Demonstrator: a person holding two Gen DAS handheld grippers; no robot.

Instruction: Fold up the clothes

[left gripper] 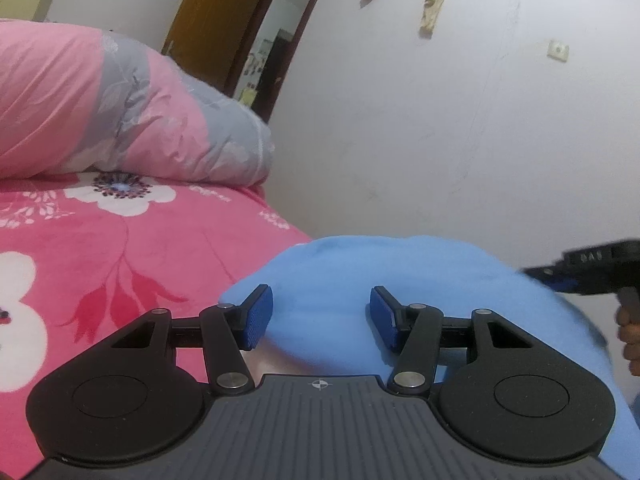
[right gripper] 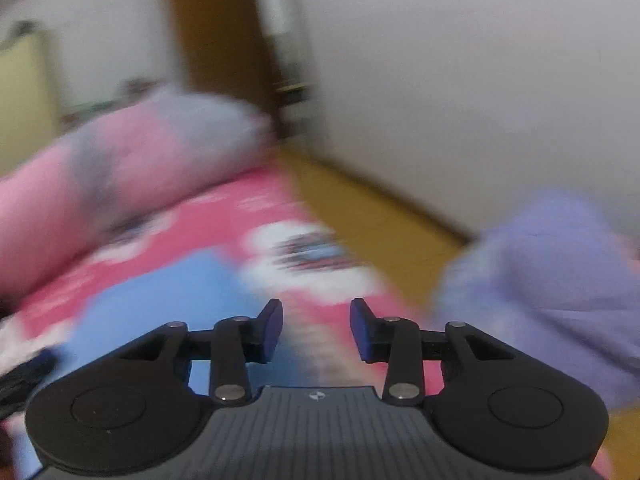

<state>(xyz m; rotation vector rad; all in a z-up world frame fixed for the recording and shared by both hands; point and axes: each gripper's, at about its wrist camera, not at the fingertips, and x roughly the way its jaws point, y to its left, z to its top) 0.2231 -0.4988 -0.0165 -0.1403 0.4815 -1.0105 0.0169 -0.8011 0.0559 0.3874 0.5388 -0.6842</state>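
A light blue garment (left gripper: 400, 280) lies bunched on the pink floral bed sheet (left gripper: 120, 264), close under my left gripper (left gripper: 321, 316). That gripper stands open, its blue pads apart over the cloth and pressing on nothing. My right gripper (right gripper: 316, 330) is open too, with only the sheet showing between its fingers. The right wrist view is motion-blurred and shows the blue garment (right gripper: 160, 304) at lower left. A purple garment (right gripper: 552, 280) sits at the right. The right gripper's body (left gripper: 592, 272) and a hand (left gripper: 628, 340) enter the left wrist view at the right edge.
A rolled pink and grey quilt (left gripper: 120, 112) lies at the far end of the bed. A white wall (left gripper: 440, 140) runs along the bed's right side, with a brown door (left gripper: 216, 20) behind. Yellow floor (right gripper: 380, 208) lies between bed and wall.
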